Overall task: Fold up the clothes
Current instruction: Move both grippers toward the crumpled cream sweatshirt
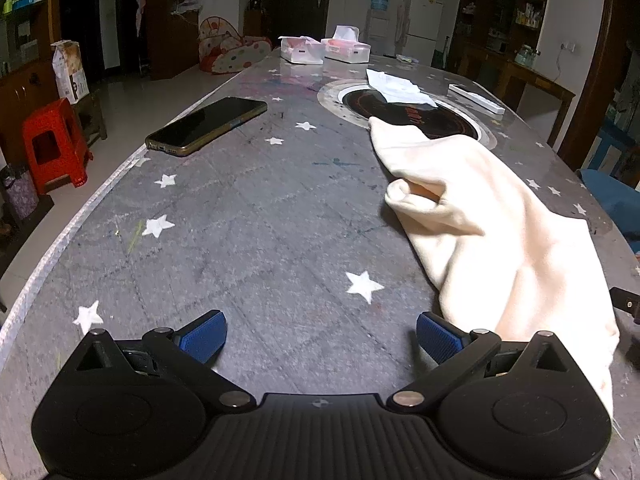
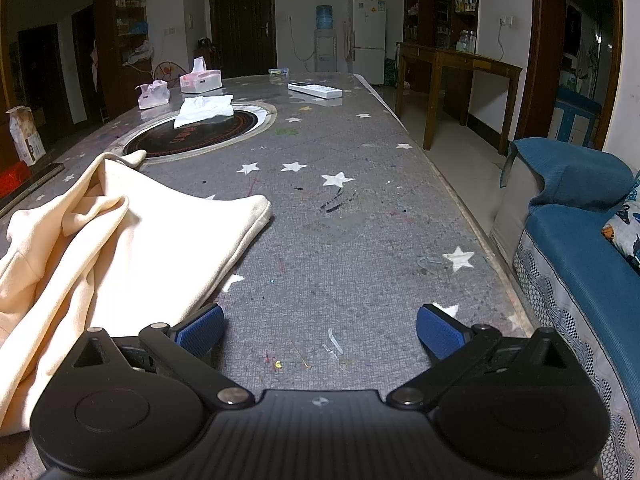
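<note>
A cream garment (image 1: 516,236) lies crumpled on the grey star-patterned table (image 1: 248,216), to the right in the left wrist view. In the right wrist view the garment (image 2: 132,240) lies to the left. My left gripper (image 1: 321,336) is open and empty, low over the table, with the cloth beside its right finger. My right gripper (image 2: 320,332) is open and empty, its left finger at the cloth's near edge.
A phone (image 1: 208,125) lies at the left edge. A round dark hob (image 2: 196,132) with a white cloth (image 2: 205,109) on it sits mid-table. Tissue boxes (image 1: 345,48) and a remote (image 2: 315,89) lie farther back. A blue sofa (image 2: 580,248) stands right of the table.
</note>
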A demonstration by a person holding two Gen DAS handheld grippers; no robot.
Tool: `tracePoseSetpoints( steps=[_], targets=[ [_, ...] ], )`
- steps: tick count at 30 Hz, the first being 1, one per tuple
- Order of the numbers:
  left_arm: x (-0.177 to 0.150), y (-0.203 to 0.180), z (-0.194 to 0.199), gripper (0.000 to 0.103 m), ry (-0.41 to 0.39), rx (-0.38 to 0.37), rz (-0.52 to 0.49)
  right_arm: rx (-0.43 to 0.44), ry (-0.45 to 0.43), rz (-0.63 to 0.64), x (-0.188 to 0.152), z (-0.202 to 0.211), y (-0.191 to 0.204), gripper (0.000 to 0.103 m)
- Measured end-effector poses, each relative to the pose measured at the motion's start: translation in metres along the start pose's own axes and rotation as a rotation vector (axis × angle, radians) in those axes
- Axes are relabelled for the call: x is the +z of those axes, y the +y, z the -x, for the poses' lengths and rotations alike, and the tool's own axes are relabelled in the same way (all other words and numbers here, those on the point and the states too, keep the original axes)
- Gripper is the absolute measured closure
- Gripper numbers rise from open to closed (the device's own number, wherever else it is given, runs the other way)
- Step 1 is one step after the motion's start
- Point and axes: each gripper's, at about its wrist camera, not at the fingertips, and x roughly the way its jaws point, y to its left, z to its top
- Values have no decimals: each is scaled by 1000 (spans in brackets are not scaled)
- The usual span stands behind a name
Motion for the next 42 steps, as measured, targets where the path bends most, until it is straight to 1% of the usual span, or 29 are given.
tracePoseSetpoints(
  steps=[3, 5, 9, 13, 18, 23, 37, 42],
  targets=[
    [-5, -4, 3, 0, -6, -2, -5, 5, -1, 3, -1, 2, 5, 0],
    [-9, -7, 5, 0, -10, -3, -9, 18, -26, 22, -8, 12, 14, 0],
    [-15, -12, 9, 0, -18, -7, -14, 74, -6, 10, -12, 25, 15, 0],
    [-18, -11, 20, 0, -3, -30, 14, 98, -10, 18, -16, 42, 20, 0],
    [-24, -21, 33, 0, -6, -32, 7, 126, -25, 64, -19, 57, 30, 0],
    [-25, -29, 42, 0, -7, -47, -7, 181, -39, 111, -25, 73, 43, 0],
    [-33, -40, 63, 0, -20, -77, -39, 229, -54, 135, -38, 97, 59, 0],
    [-37, -45, 70, 0, -29, -76, -49, 247, -62, 141, -41, 103, 62, 0]
  ],
)
